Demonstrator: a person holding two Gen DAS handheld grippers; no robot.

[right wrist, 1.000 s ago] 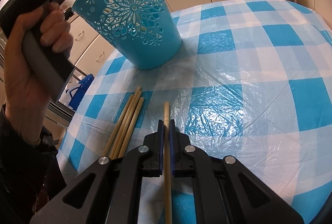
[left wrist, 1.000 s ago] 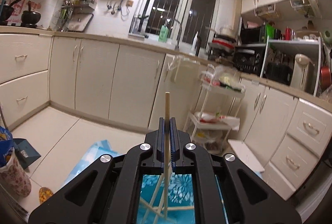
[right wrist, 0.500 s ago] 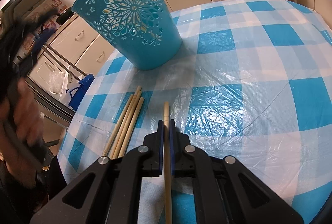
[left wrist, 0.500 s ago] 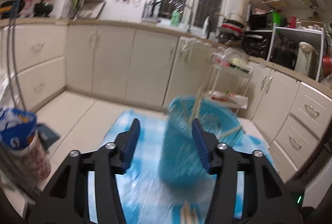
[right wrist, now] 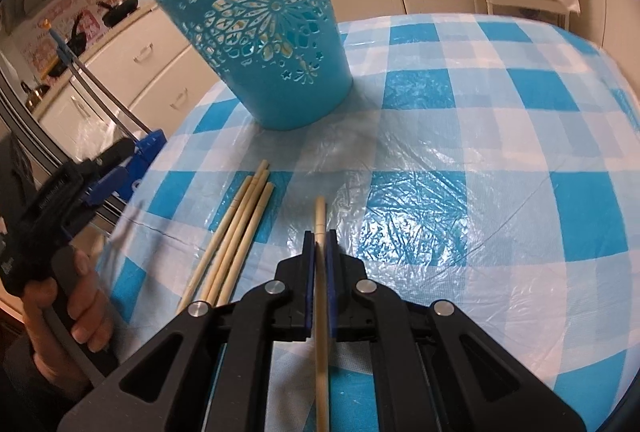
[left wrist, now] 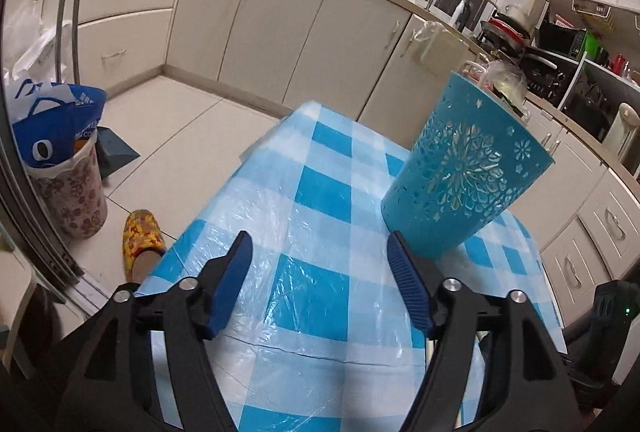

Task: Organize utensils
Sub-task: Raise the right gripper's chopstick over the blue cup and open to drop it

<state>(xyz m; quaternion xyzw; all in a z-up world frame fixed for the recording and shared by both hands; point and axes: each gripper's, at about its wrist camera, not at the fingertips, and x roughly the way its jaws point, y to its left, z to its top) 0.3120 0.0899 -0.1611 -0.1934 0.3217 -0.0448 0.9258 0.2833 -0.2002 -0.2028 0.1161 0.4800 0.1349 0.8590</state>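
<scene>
left gripper (left wrist: 318, 272) jaws opening, nothing between them | right gripper (right wrist: 319, 244) clamped on chopstick (right wrist: 320, 224) | only right view shows loose chopsticks (right wrist: 236, 228) on table near blue holder (right wrist: 272, 47)

We've got a blue-and-white checked plastic tablecloth (left wrist: 328, 191) here, cream kitchen cabinets (left wrist: 256, 15) behind it, a yellow floral slipper (left wrist: 142, 236) on the tiled floor, and a blue shopping bag (left wrist: 52, 135) stuffed in a flowery bin (left wrist: 72, 199).
</scene>
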